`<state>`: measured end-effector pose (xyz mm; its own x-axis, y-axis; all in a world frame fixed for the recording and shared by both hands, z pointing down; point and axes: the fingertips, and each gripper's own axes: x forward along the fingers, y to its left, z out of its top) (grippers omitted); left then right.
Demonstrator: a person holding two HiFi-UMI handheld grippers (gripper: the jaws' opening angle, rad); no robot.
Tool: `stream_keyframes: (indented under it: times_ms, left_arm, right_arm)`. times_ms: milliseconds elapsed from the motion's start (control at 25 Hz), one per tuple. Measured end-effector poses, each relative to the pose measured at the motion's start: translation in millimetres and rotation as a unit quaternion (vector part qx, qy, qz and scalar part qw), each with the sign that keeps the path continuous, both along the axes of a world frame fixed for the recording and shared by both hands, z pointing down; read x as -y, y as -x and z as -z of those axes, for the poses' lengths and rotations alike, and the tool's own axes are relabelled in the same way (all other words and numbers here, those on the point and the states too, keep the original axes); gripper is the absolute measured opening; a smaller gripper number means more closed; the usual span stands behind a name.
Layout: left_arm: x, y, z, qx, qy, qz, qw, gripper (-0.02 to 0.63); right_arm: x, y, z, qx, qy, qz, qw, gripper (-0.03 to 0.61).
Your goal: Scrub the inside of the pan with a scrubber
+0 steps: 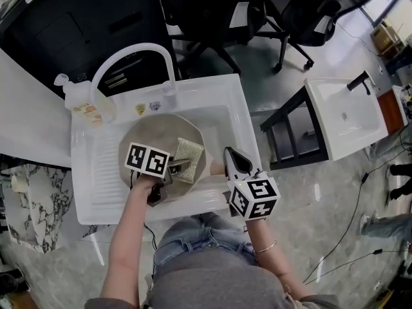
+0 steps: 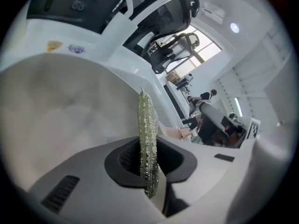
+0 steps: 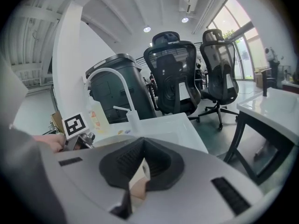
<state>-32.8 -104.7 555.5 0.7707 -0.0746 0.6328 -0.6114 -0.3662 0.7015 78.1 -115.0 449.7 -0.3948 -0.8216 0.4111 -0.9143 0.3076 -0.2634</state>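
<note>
Glossy office floor, with a white sink (image 1: pixel 241 118) at its middle, a pan in the basin and both tools on it.

Nearest the person, at 6 o'clock of the basin, the left tool (image 1: pixel 175 169) is clamped on the edge of a glittery scrubber (image 1: pixel 188 158), which lies on the pan (image 1: pixel 148 131) toward its 4 o'clock rim. The right tool (image 1: pixel 230 159) pinches the pan's tan handle (image 1: pixel 216 168), which juts out at 4 o'clock. The pan nearly fills the basin, with bare white floor only along the 3 o'clock wall. Beyond, a faucet (image 1: pixel 138 50) arches over the 12 o'clock rim, a bottle (image 1: pixel 77 95) stands at 10 o'clock, and office chairs (image 1: pixel 302 11) stand farther off. A second basin (image 1: pixel 344 114) stands well apart at 3 o'clock.
</note>
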Motion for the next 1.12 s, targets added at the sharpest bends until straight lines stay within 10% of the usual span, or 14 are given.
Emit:
stream_keyframes:
  times_ms: [200, 320, 600, 1120]
  left_arm:
    - [-2, -6, -23, -0.021, 0.072, -0.008, 0.9972, 0.063]
    - [-10, 5, -46, 0.034, 0.083, -0.033, 0.9954, 0.063]
    - [-25, 40, -77, 0.175, 0.056, -0.093, 0.9786, 0.064]
    - [-35, 86, -74, 0.286, 0.009, -0.172, 0.9427, 0.064]
  right_arm:
    - [-9, -16, -3, -0.004, 0.007, -0.017, 1.000, 0.011]
    - [-11, -17, -6, -0.006, 0.012, -0.018, 1.000, 0.011]
    - [0, 2, -6, -0.005, 0.014, 0.007, 1.000, 0.011]
    - [27, 43, -1, -0.008, 0.006, 0.060, 0.998, 0.011]
